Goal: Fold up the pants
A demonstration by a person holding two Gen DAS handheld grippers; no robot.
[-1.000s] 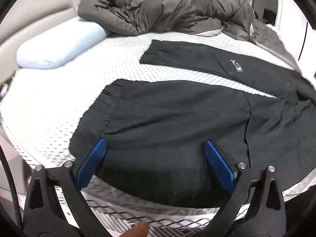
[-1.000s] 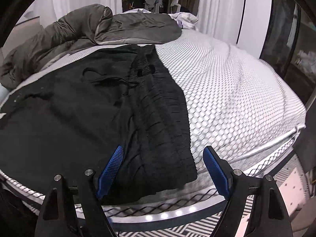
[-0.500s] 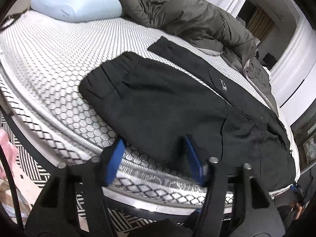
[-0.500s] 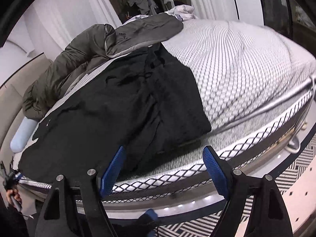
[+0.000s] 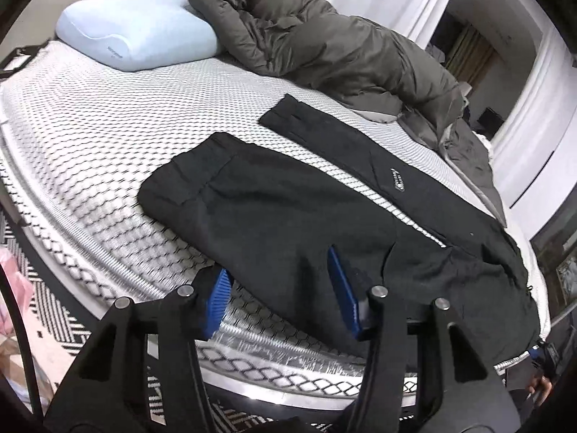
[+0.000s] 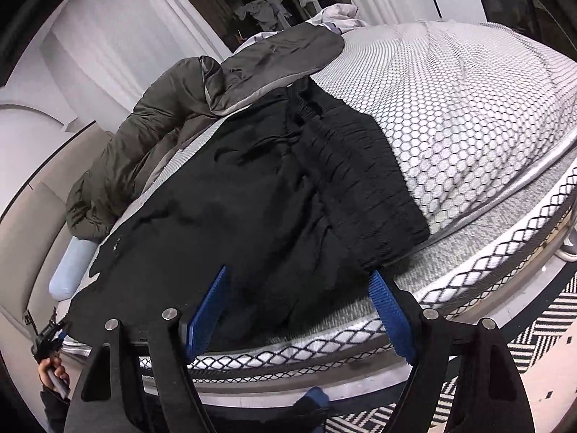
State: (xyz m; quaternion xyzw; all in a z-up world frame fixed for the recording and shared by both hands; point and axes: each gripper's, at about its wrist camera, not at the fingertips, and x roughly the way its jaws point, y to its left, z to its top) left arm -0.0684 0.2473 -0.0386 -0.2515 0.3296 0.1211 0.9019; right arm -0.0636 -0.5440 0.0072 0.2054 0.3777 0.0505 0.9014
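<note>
Both wrist views look forward and downward from the near edge of the bed (image 5: 90,137), close to the mattress side. The left view faces the pant legs, with the pillow (image 5: 140,36) at upper left. The right view faces the waistband end. Both views share the pants (image 5: 288,216) and the grey duvet (image 6: 144,144).

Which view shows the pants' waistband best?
The right wrist view: the ribbed waistband lies near the camera, fully visible from drawstring to mattress edge. The left wrist view shows mainly the two legs and cuffs of the pants; the waist end there is far off and foreshortened.
</note>
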